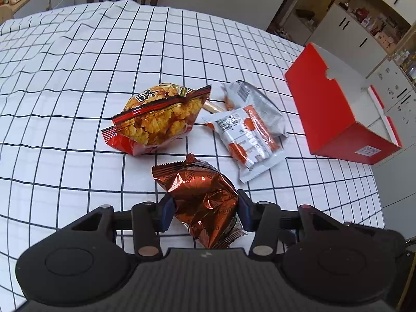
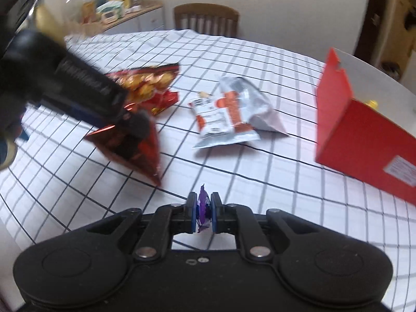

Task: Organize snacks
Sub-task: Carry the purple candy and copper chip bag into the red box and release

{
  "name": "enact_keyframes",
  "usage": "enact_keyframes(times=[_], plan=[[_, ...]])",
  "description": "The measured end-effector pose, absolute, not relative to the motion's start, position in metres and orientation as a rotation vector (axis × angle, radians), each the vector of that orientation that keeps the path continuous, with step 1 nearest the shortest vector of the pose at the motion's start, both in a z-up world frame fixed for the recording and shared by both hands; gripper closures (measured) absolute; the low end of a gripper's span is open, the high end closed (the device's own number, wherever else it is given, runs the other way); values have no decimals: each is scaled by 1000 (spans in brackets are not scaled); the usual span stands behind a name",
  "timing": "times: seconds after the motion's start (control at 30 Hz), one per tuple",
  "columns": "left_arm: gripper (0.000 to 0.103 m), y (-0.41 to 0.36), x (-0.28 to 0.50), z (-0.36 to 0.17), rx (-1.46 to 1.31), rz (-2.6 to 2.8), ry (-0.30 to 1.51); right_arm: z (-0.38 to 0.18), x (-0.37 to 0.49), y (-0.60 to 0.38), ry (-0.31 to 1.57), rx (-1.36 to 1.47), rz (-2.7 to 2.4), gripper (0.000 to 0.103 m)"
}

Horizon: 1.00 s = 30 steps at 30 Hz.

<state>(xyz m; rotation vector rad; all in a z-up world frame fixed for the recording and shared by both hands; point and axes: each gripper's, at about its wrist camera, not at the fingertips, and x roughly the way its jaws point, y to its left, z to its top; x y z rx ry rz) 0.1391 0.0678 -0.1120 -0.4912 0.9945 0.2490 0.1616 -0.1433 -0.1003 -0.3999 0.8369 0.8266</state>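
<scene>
My left gripper (image 1: pixel 205 212) is shut on a shiny copper-brown foil packet (image 1: pixel 205 197), held just above the checked tablecloth. Beyond it lie a red bag of golden puffed snacks (image 1: pixel 158 119) and two silver-and-orange packets (image 1: pixel 249 135), one overlapping the other. An open red box (image 1: pixel 343 119) with a white inside stands at the right. My right gripper (image 2: pixel 203 215) is shut on a small purple wrapper (image 2: pixel 202 208). In the right wrist view the left gripper (image 2: pixel 130 127) shows blurred at the left with the copper packet (image 2: pixel 140 153).
A white tablecloth with a black grid (image 1: pixel 78 78) covers the table. A wooden chair (image 2: pixel 206 18) stands at the far side. A counter with clutter (image 2: pixel 114 10) is at the back left, white cabinets (image 1: pixel 364 26) behind the box.
</scene>
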Motion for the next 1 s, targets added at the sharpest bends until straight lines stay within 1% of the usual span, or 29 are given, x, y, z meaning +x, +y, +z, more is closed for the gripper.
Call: enact_keyframes(times=[0.5,1.0], plan=[[55,26,123,-57,-426,166,916,-31,166,-205,797,-191,739,94],[55,-35,152,-1,-332,43,814,23,189,-260,688,-99,685,94]])
